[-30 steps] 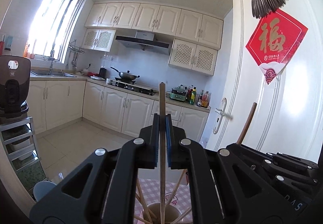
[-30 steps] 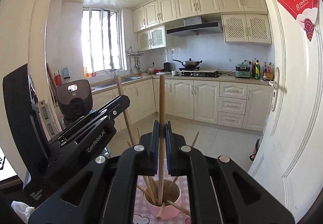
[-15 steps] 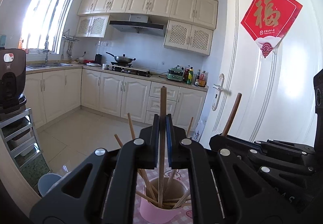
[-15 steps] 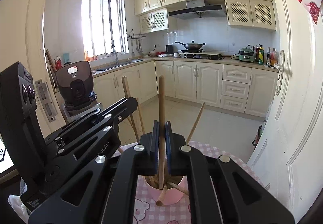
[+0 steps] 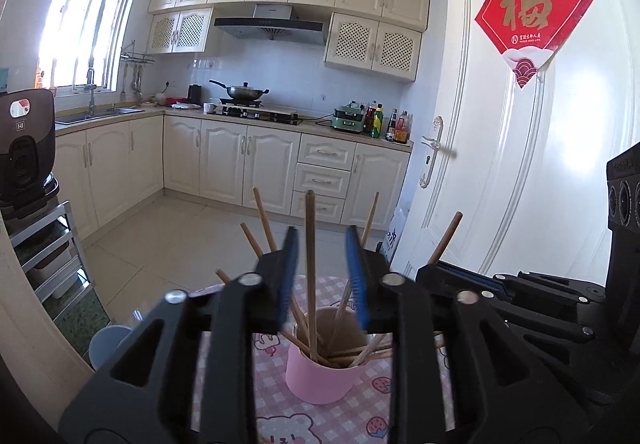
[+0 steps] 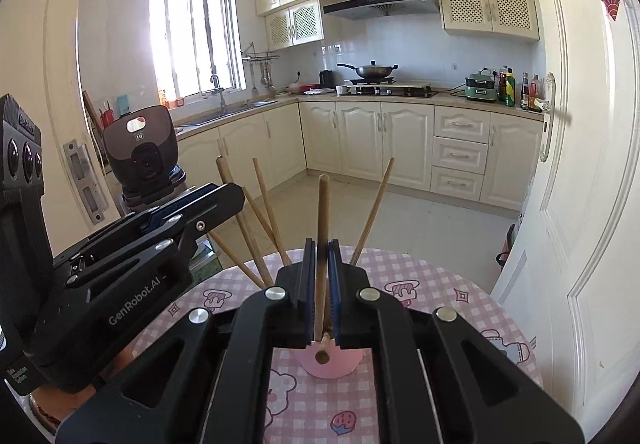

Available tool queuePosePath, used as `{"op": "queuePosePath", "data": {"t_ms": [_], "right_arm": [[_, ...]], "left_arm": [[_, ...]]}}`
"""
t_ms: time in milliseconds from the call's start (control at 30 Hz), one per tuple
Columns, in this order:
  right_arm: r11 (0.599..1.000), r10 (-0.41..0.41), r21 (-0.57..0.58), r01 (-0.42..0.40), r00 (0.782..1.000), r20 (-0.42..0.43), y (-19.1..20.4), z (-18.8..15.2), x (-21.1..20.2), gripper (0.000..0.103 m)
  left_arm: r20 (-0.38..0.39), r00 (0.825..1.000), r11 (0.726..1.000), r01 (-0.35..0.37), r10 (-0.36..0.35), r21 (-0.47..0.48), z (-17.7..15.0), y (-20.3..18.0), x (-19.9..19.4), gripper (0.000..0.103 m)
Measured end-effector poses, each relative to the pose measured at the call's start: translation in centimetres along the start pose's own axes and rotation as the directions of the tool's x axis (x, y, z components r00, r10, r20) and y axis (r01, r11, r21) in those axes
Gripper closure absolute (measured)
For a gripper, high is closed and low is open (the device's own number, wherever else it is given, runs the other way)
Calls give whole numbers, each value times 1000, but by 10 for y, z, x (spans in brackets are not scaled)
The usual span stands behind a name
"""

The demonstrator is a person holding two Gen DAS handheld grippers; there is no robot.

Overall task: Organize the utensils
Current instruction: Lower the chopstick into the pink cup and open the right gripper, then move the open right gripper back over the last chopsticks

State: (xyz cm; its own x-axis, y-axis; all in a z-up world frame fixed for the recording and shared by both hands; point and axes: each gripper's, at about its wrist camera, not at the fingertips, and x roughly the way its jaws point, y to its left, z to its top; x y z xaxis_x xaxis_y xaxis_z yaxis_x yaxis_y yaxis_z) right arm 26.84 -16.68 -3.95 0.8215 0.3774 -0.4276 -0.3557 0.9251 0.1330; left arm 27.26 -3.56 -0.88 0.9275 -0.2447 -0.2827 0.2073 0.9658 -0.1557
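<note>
Chopsticks (image 5: 311, 264) stand in the pink cup (image 5: 320, 380) on your table (image 6: 440, 296), at 6 o'clock. Your left hand-held gripper (image 5: 322, 268) gapes wide around one, not touching; your right hand-held gripper (image 6: 319, 284) pinches one chopstick (image 6: 322, 228) upright above the cup.

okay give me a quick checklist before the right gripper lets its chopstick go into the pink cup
1. Left gripper open, clear of its chopstick: ok, gaps on both sides.
2. That chopstick standing in the pink cup: ok.
3. Right gripper shut on its chopstick: ok, pads clamp it upright.
4. Right chopstick's lower end inside the cup: cannot tell, fingers hide it.
5. Cup upright on the pink checked tablecloth: ok.
6. Room among the other chopsticks: cannot tell, they lean crisscrossed.
</note>
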Motion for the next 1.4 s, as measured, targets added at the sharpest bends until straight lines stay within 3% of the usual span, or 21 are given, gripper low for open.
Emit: {"op": "queuePosePath", "data": {"t_ms": [33, 200, 333, 500, 667, 800, 900, 1067, 1233, 1400], "right_arm": [[1000, -1, 3, 1, 1000, 1, 0, 0, -2, 97], [1000, -8, 12, 8, 1000, 18, 3, -3, -15, 88], [1000, -13, 20, 12, 999, 32, 7, -5, -27, 83], [1000, -13, 3, 13, 999, 51, 15, -9, -46, 79], [1000, -4, -24, 6, 999, 52, 26, -21, -64, 77], [998, 5, -65, -4, 1000, 18, 38, -43, -68, 74], [993, -18, -113, 15, 1000, -24, 49, -67, -63, 68], [977, -51, -215, 14, 984, -172, 62, -113, -31, 65], [964, -93, -264, 2, 938, -333, 64, -154, 6, 64], [956, -115, -294, -12, 904, -411, 62, -179, 26, 64]], "left_arm": [[13, 1000, 1000, -5, 5, -3, 0, 0, -5, 46], [13, 1000, 1000, -12, 11, 21, -1, -3, -22, 46], [18, 1000, 1000, -21, 21, 21, 0, -2, -39, 36], [12, 1000, 999, -19, 19, 28, 0, 0, -63, 34], [-34, 999, 999, -22, 23, 30, -11, 3, -83, 30], [-119, 992, 999, -33, 35, 23, -34, 12, -89, 27], [-188, 980, 998, -59, 60, 7, -54, 20, -89, 25], [-300, 951, 995, -90, 71, -48, -90, 39, -83, 25], [-387, 917, 985, -145, 100, -89, -119, 56, -75, 25], [-450, 886, 981, -169, 111, -92, -139, 62, -67, 25]]}}
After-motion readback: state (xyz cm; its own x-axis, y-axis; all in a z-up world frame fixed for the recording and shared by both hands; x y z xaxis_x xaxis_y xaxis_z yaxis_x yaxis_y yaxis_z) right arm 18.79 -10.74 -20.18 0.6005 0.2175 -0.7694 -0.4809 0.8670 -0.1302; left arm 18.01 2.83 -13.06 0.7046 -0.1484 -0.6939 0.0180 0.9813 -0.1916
